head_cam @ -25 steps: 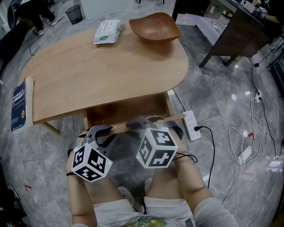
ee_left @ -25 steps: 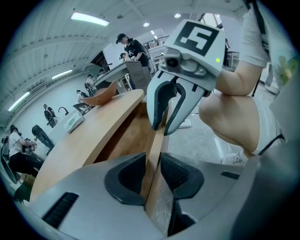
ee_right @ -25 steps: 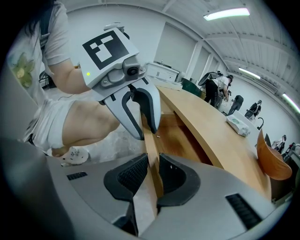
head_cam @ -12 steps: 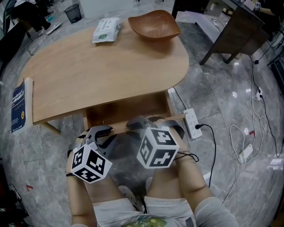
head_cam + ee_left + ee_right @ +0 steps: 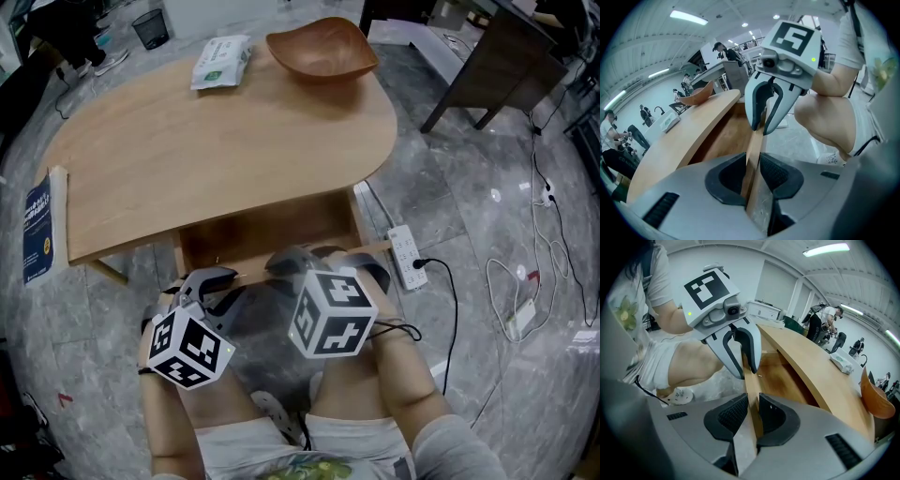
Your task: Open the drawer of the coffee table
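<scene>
The coffee table (image 5: 216, 150) has its drawer (image 5: 272, 232) pulled out toward me from under the top. Both grippers clamp the top edge of the drawer front (image 5: 375, 249). My left gripper (image 5: 211, 278) holds it near the left end, and its jaws have just closed a little further with the panel between them. My right gripper (image 5: 309, 260) holds it further to the right. In the left gripper view the wooden panel (image 5: 753, 150) is pinched by the left gripper (image 5: 752, 176), with the right gripper (image 5: 764, 125) beyond. The right gripper view shows the right gripper (image 5: 751, 416) squeezing the panel (image 5: 749, 385).
On the table top sit a wooden bowl (image 5: 322, 54), a wipes packet (image 5: 222, 62) and a blue book (image 5: 37, 230) at the left edge. A power strip (image 5: 406, 261) with cables lies on the floor to the right. My knees are just behind the grippers.
</scene>
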Action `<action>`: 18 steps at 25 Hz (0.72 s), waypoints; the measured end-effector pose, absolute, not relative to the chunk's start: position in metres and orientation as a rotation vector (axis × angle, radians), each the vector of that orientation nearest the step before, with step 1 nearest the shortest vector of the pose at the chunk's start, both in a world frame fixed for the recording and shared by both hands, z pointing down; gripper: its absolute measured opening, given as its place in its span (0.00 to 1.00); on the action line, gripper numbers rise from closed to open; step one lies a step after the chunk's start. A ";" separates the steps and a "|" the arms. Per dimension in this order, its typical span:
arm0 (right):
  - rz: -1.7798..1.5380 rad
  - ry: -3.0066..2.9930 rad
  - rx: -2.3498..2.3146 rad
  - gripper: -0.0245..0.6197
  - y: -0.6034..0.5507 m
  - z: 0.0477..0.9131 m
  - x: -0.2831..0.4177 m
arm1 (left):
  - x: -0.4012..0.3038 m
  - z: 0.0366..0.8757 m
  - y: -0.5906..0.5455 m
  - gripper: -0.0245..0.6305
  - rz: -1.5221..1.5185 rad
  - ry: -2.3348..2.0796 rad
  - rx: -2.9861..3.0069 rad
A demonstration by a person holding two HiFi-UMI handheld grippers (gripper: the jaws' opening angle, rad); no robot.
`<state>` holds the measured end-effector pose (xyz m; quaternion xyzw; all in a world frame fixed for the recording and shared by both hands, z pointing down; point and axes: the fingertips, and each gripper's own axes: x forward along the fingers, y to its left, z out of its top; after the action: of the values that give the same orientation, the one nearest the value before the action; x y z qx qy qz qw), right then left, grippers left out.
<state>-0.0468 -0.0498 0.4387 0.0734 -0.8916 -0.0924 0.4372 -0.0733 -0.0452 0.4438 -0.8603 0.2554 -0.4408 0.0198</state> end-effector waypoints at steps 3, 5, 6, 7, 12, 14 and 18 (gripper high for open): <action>-0.227 -2.214 0.186 0.17 -0.049 0.438 -0.047 | -0.073 0.443 -0.044 0.19 -1.364 0.793 -2.666; -0.228 -2.210 0.187 0.17 -0.048 0.438 -0.047 | -0.074 0.443 -0.044 0.19 -1.367 0.792 -2.662; -0.227 -2.208 0.184 0.17 -0.047 0.439 -0.047 | -0.074 0.444 -0.043 0.19 -1.370 0.788 -2.662; -0.226 -2.207 0.179 0.17 -0.046 0.439 -0.047 | -0.074 0.444 -0.041 0.19 -1.372 0.784 -2.663; -0.228 -2.193 0.177 0.17 -0.044 0.440 -0.046 | -0.072 0.444 -0.039 0.19 -1.370 0.781 -2.659; -0.226 -2.191 0.178 0.17 -0.044 0.440 -0.046 | -0.073 0.444 -0.039 0.19 -1.371 0.779 -2.661; -0.221 -2.185 0.174 0.17 -0.042 0.440 -0.046 | -0.072 0.444 -0.038 0.19 -1.367 0.772 -2.664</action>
<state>-0.0457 -0.0424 0.4397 0.0705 -0.8845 -0.0893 0.4524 -0.0718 -0.0376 0.4439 -0.8612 0.2496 -0.4421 0.0247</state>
